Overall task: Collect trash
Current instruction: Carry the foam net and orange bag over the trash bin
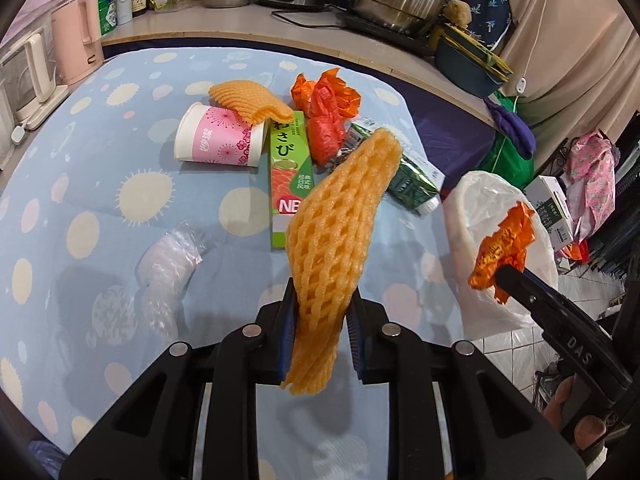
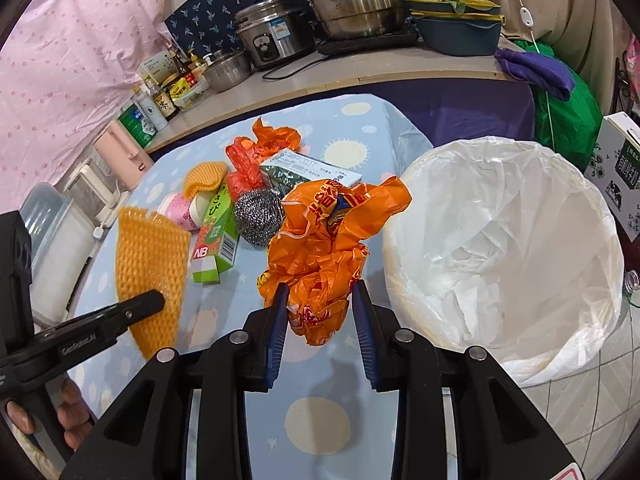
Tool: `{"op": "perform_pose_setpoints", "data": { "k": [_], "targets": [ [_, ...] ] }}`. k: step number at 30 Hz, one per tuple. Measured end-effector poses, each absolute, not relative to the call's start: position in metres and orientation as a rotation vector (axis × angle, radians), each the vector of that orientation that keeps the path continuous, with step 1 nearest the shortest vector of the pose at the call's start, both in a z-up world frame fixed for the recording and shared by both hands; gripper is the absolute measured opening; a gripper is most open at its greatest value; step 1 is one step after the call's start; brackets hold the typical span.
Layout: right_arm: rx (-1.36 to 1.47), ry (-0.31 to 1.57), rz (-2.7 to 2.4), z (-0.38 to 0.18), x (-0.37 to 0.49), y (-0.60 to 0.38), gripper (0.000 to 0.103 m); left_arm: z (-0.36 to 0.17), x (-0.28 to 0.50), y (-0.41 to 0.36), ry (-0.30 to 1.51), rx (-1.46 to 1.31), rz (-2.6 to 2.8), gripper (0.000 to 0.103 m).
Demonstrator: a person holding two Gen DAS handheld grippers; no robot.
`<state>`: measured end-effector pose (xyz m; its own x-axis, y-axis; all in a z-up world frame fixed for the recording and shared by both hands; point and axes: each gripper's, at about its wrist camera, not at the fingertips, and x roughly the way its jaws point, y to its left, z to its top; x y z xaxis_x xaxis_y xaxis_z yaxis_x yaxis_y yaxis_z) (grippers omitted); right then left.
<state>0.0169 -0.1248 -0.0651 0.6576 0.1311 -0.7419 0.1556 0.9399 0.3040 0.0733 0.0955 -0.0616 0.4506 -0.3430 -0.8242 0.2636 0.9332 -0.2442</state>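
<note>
My left gripper (image 1: 322,312) is shut on an orange foam fruit net (image 1: 340,236) and holds it above the table; it also shows in the right wrist view (image 2: 150,264). My right gripper (image 2: 320,308) is shut on a crumpled orange plastic bag (image 2: 324,248), held just left of the white-lined trash bin (image 2: 504,240). In the left wrist view that bag (image 1: 502,252) hangs in front of the bin (image 1: 480,208).
On the blue spotted tablecloth (image 1: 80,200) lie a pink paper cup (image 1: 218,140), a second foam net (image 1: 248,100), a green wasabi box (image 1: 290,172), red and orange bags (image 1: 326,112), a green carton (image 1: 408,176), a steel scourer (image 2: 258,212) and clear plastic film (image 1: 168,268). Pots crowd the counter behind.
</note>
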Motion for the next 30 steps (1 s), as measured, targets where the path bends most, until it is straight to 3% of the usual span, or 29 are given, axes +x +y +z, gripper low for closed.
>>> {"op": "perform_pose_setpoints", "data": {
  "k": [16, 30],
  "targets": [
    [0.327, 0.698, -0.160, -0.006, -0.025, -0.178, 0.031, 0.008, 0.041, 0.013, 0.893, 0.038, -0.519, 0.022],
    [0.353, 0.629, -0.269, 0.009, -0.040, -0.238, 0.031, 0.022, 0.036, -0.084, 0.832, 0.124, -0.622, 0.022]
  ]
}}
